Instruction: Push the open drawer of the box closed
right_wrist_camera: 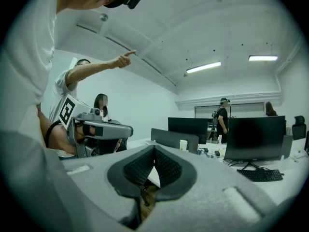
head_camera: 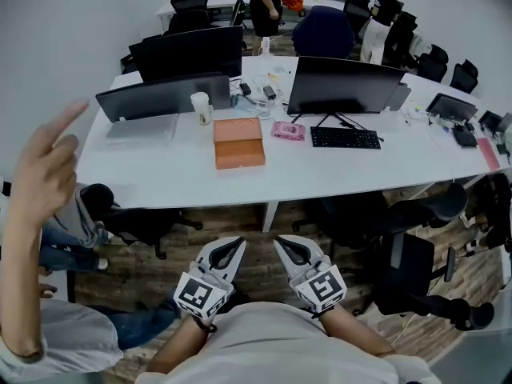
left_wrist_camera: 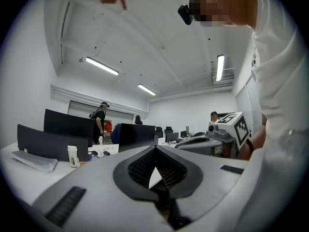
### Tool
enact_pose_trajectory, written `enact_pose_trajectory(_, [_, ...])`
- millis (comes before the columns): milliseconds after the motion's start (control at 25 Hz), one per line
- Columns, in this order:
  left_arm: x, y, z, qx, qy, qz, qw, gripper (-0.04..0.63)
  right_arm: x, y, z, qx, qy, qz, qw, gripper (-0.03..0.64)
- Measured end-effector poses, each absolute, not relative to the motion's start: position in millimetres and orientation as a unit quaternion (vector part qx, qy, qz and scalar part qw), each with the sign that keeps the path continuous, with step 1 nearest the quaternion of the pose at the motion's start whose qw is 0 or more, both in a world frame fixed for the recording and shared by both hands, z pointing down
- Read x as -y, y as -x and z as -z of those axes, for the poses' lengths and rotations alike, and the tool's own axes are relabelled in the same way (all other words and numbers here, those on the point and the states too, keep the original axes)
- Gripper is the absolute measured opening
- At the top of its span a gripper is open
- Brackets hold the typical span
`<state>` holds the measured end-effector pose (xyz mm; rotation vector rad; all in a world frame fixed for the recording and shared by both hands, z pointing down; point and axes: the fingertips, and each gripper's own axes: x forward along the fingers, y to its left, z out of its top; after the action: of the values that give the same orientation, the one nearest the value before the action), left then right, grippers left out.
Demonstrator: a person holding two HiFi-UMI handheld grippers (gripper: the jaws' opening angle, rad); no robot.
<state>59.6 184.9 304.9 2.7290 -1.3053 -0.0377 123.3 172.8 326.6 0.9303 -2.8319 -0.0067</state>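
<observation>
left tongs (head_camera: 238, 243), right tongs (head_camera: 280, 242): closed, empty. box (head_camera: 238, 129) drawer (head_camera: 240, 155), likely light and stiff: press front facing bench (head_camera: 160, 174) near edge.

No words, labels or numbers can be read anywhere.

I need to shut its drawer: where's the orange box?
Head view: the box sits on the white table, left of centre, between the cup and the pink case.
</observation>
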Motion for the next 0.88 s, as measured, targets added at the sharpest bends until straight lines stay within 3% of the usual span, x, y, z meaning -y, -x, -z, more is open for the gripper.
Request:
enact_pose_trajectory(440, [-144,27,-293,0.406,-0.913,0.001,0.047,-0.002,-133,-36,-317,0.940,-0.334,-0.002,0.070,0.002])
enact_pose_trajectory(880, [-105,55,-312,0.405,-0.912,-0.006,0.059,-0.002,-93,-15,-333,0.937,-0.340,-0.018,0.078,0.002])
